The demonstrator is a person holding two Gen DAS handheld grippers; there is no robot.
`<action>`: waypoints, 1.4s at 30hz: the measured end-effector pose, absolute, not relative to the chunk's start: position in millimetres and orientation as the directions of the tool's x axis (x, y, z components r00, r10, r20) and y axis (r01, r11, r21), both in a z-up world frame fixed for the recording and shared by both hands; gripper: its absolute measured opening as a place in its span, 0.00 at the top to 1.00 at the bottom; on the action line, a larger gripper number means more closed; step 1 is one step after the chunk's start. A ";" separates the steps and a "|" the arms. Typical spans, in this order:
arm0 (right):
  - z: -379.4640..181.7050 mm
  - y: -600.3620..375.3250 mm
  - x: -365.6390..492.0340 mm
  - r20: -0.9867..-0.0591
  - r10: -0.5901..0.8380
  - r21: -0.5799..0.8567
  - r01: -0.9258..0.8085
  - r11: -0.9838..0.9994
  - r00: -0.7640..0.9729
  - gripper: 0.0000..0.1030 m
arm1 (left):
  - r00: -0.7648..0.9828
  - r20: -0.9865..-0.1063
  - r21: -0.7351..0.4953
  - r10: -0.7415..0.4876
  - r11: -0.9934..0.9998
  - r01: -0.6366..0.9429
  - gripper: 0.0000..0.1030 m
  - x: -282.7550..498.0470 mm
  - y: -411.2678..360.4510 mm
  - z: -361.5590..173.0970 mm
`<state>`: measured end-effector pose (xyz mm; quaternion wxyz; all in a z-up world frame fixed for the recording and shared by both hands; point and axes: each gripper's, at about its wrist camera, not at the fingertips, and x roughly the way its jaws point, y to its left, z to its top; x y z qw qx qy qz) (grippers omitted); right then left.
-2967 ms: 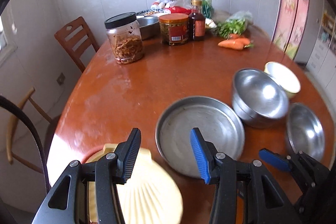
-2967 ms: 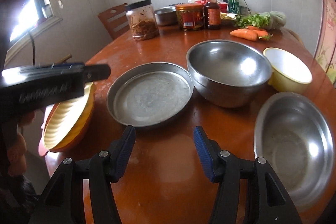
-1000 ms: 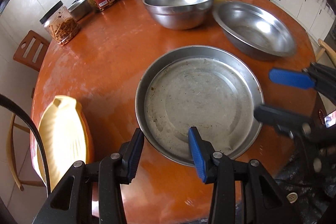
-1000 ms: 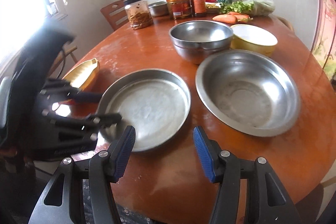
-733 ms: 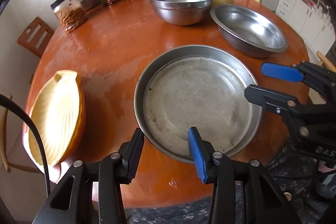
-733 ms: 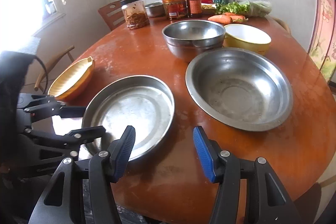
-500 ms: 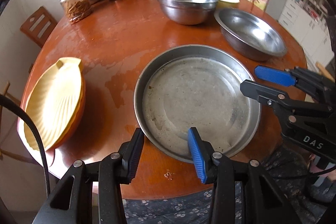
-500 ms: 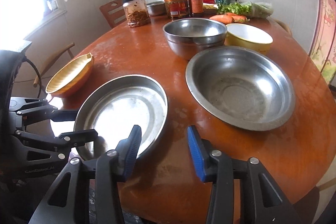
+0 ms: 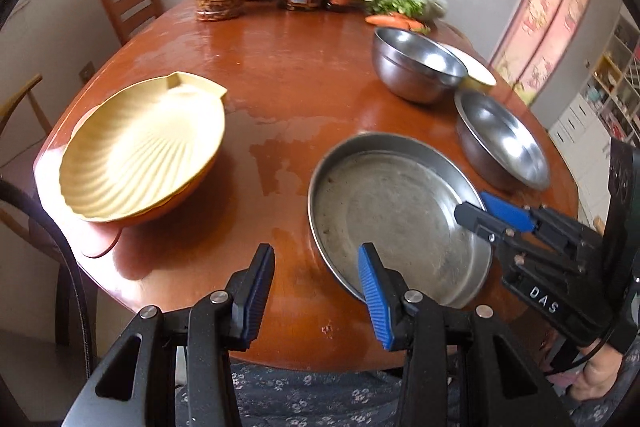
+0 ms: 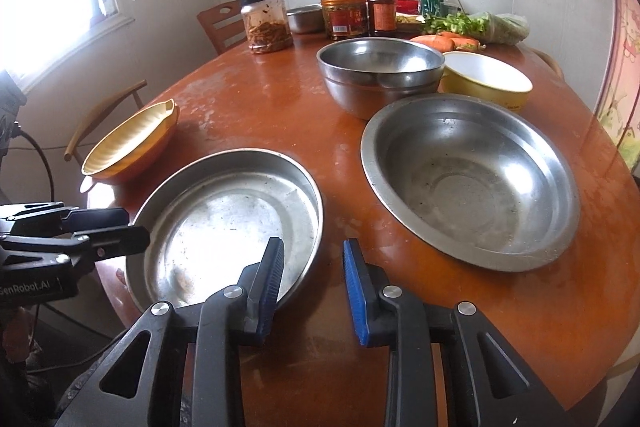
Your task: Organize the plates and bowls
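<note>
A flat steel pan [image 9: 396, 219] [image 10: 232, 223] lies at the near edge of the round wooden table. A yellow shell-shaped plate [image 9: 140, 151] [image 10: 132, 139] sits to its left. A wide steel bowl [image 10: 468, 179] [image 9: 504, 143], a deep steel bowl [image 10: 380, 75] [image 9: 416, 63] and a yellow bowl [image 10: 488, 79] stand to the right and behind. My left gripper [image 9: 316, 279] is open, just left of the pan's near rim. My right gripper [image 10: 314, 275] is open with its jaws astride the pan's right rim; it also shows in the left wrist view [image 9: 492, 215].
Jars [image 10: 266, 21], a red tin [image 10: 344, 17], bottles [image 10: 382, 7], carrots [image 10: 440, 41] and greens [image 10: 472, 23] crowd the far side of the table [image 10: 256, 107]. Wooden chairs [image 9: 128, 3] stand at the left. The table's near edge is right below both grippers.
The left gripper has swung left, off the pan's near rim, so the shell plate is in fuller view. The right gripper's jaws have narrowed and moved onto the pan's right rim.
</note>
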<state>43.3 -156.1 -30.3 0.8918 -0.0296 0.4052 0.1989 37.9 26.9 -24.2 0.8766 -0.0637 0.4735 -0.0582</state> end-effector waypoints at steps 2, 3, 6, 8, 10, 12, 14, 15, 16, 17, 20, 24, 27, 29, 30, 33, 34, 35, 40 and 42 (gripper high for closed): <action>-31.9 -154.7 43.8 -0.735 0.329 0.103 -0.382 0.918 0.593 0.70 | 0.552 -0.817 -0.177 -0.170 0.983 0.041 0.57 40.3 25.8 -27.0; -32.4 -153.9 43.4 -0.734 0.329 0.100 -0.384 0.918 0.594 0.70 | 0.549 -0.820 -0.172 -0.161 0.984 0.032 0.57 41.7 25.1 -29.3; -34.3 -152.0 44.3 -0.734 0.322 0.090 -0.385 0.919 0.598 0.70 | 0.548 -0.824 -0.156 -0.146 0.987 0.028 0.57 45.1 19.5 -35.7; -35.0 -150.2 44.6 -0.732 0.311 0.073 -0.384 0.920 0.606 0.70 | 0.562 -0.817 -0.140 -0.128 0.990 0.021 0.58 45.2 16.1 -34.2; -35.7 -149.5 45.2 -0.726 0.319 0.078 -0.389 0.918 0.609 0.70 | 0.562 -0.815 -0.157 -0.139 0.987 0.016 0.59 47.0 14.8 -35.9; -36.0 -149.1 45.2 -0.721 0.322 0.076 -0.392 0.917 0.613 0.71 | 0.569 -0.816 -0.128 -0.107 0.992 0.003 0.64 46.3 11.3 -36.7; -36.6 -148.6 45.3 -0.716 0.321 0.070 -0.394 0.917 0.620 0.72 | 0.573 -0.814 -0.110 -0.089 0.994 -0.001 0.66 45.3 6.6 -36.5; -37.1 -148.8 45.2 -0.714 0.323 0.071 -0.394 0.916 0.622 0.73 | 0.577 -0.811 -0.113 -0.093 0.994 0.001 0.69 44.6 4.7 -36.7; -37.1 -148.8 45.4 -0.712 0.325 0.073 -0.395 0.916 0.622 0.75 | 0.582 -0.808 -0.112 -0.092 0.994 0.002 0.72 43.7 2.4 -36.8; -37.3 -148.9 45.2 -0.712 0.328 0.073 -0.398 0.914 0.621 0.75 | 0.586 -0.806 -0.106 -0.086 0.994 0.001 0.73 43.3 0.6 -37.1; -37.7 -147.9 44.5 -0.711 0.329 0.067 -0.406 0.911 0.621 0.77 | 0.596 -0.800 -0.098 -0.075 0.995 -0.006 0.74 41.8 -3.7 -37.7; -37.1 -152.1 46.2 -0.711 0.327 0.072 -0.397 0.915 0.623 0.77 | 0.599 -0.791 -0.157 -0.120 0.988 -0.009 0.77 41.3 1.5 -36.9; -35.2 -152.9 46.9 -0.707 0.332 0.082 -0.394 0.915 0.624 0.77 | 0.615 -0.780 -0.160 -0.117 0.987 -0.015 0.77 40.7 3.9 -33.0; -32.0 -150.2 46.3 -0.701 0.334 0.079 -0.398 0.914 0.630 0.77 | 0.627 -0.770 -0.164 -0.116 0.986 -0.019 0.77 39.6 6.6 -28.8; -30.2 -148.8 45.6 -0.697 0.337 0.080 -0.398 0.914 0.633 0.77 | 0.632 -0.766 -0.164 -0.115 0.986 -0.020 0.77 39.5 7.7 -27.1; -22.4 -145.6 47.1 -0.684 0.355 0.095 -0.406 0.909 0.637 0.77 | 0.649 -0.753 -0.169 -0.109 0.985 -0.031 0.78 37.9 13.3 -19.4; -19.0 -143.2 47.2 -0.680 0.358 0.093 -0.410 0.908 0.640 0.77 | 0.656 -0.747 -0.168 -0.106 0.985 -0.032 0.78 37.1 15.5 -16.2; -15.7 -140.6 46.8 -0.675 0.360 0.089 -0.413 0.906 0.645 0.77 | 0.665 -0.740 -0.167 -0.100 0.985 -0.038 0.78 36.0 18.1 -12.2; -1.4 -128.2 47.6 -0.655 0.380 0.084 -0.437 0.896 0.653 0.77 | 0.706 -0.705 -0.157 -0.069 0.986 -0.061 0.78 32.0 31.0 7.8; 4.1 -122.0 47.9 -0.648 0.388 0.080 -0.448 0.890 0.655 0.77 | 0.717 -0.695 -0.153 -0.056 0.986 -0.071 0.78 30.9 36.3 13.2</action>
